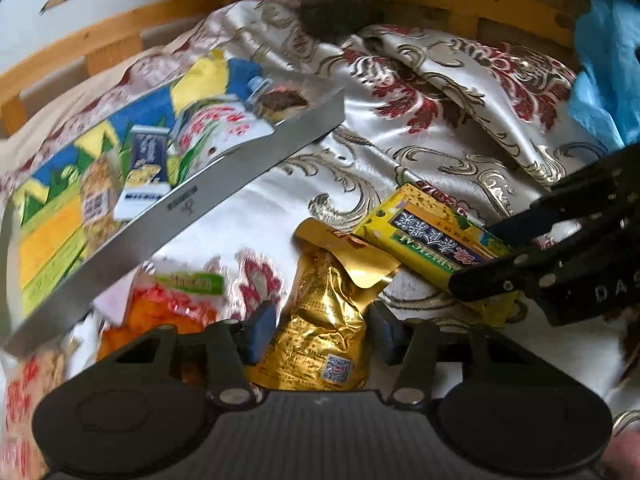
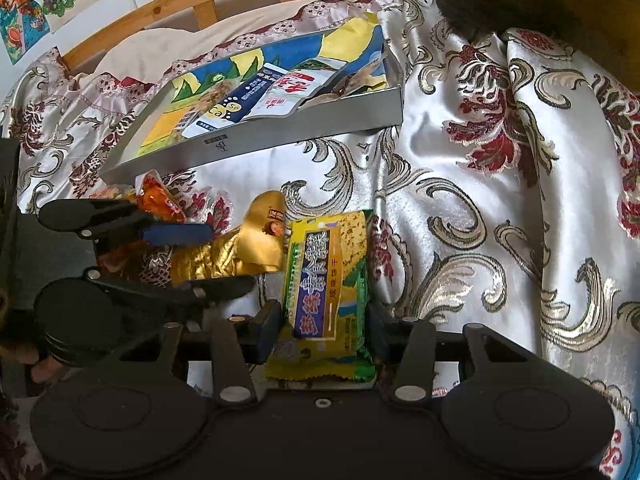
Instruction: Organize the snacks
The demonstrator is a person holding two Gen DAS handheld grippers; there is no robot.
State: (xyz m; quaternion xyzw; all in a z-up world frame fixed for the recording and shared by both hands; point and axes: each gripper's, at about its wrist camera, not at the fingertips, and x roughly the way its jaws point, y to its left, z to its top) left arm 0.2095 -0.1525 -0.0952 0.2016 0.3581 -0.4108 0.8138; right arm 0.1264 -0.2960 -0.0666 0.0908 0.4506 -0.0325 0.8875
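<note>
A gold foil pouch [image 1: 320, 320] lies on the floral satin cloth between the fingers of my left gripper [image 1: 322, 332], which is open around it. It also shows in the right wrist view [image 2: 236, 248], with the left gripper [image 2: 216, 256] astride it. A yellow-green snack pack [image 2: 326, 292] lies between the fingers of my right gripper [image 2: 324, 330], also open around it. In the left wrist view the pack [image 1: 432, 240] sits at right with the right gripper [image 1: 476, 256] over it. A metal tray [image 1: 224, 184] [image 2: 280, 136] holds several snack packets.
An orange snack bag [image 1: 160, 312] [image 2: 158, 200] lies left of the gold pouch by the tray's near wall. The rumpled cloth [image 2: 500, 200] rises in folds to the right. A wooden bed frame [image 2: 200, 0] runs behind. A blue bag [image 1: 608, 80] sits far right.
</note>
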